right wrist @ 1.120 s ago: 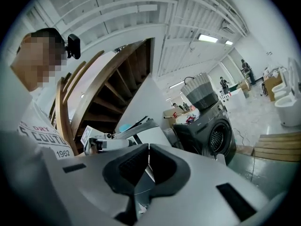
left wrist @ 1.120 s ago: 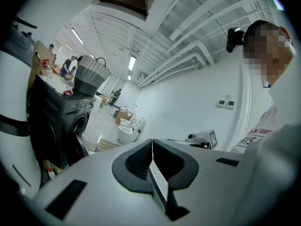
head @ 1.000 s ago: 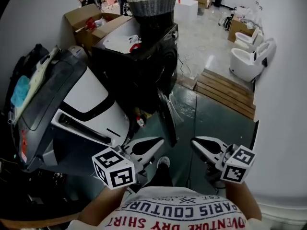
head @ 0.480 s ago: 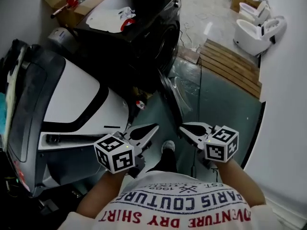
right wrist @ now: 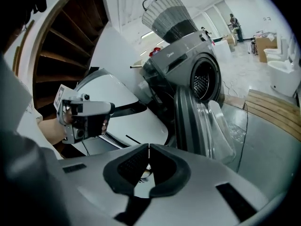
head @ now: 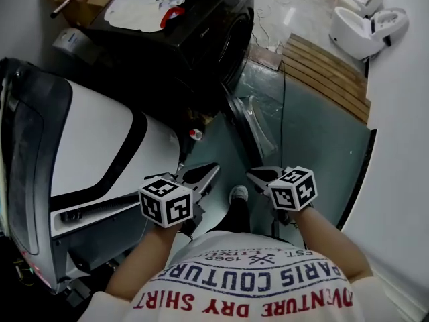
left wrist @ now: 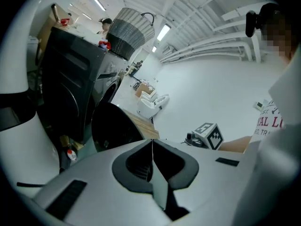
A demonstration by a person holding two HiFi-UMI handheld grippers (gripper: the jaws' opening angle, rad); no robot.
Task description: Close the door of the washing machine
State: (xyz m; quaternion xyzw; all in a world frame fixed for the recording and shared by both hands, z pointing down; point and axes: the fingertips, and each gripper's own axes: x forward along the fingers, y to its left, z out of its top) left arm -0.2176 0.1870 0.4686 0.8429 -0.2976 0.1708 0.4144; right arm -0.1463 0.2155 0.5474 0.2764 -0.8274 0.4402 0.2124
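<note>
The black front-loading washing machine (head: 201,39) stands at the top of the head view. Its round door (head: 245,127) hangs open, swung out towards me, with the glass bowl facing right. My left gripper (head: 212,171) is shut with nothing in it, just left of the door's near edge. On the other side of that edge my right gripper (head: 253,174) is also shut and holds nothing. In the right gripper view the door (right wrist: 194,121) stands edge-on ahead of the jaws, with the drum opening (right wrist: 203,81) behind it. The left gripper view shows the door (left wrist: 117,128) as a dark disc.
A large white and black appliance (head: 87,146) fills the left side. A small red-capped bottle (head: 195,134) lies on the floor by the machine. Wooden slats (head: 322,79) and white toilets (head: 369,19) lie at the upper right. A wicker basket (right wrist: 171,15) sits on the machine. My shoe (head: 238,194) is between the grippers.
The head view has tilted further down and moved closer to the machine. Both grippers have drawn closer together near the door's near edge, staying shut. The door has not swung.
</note>
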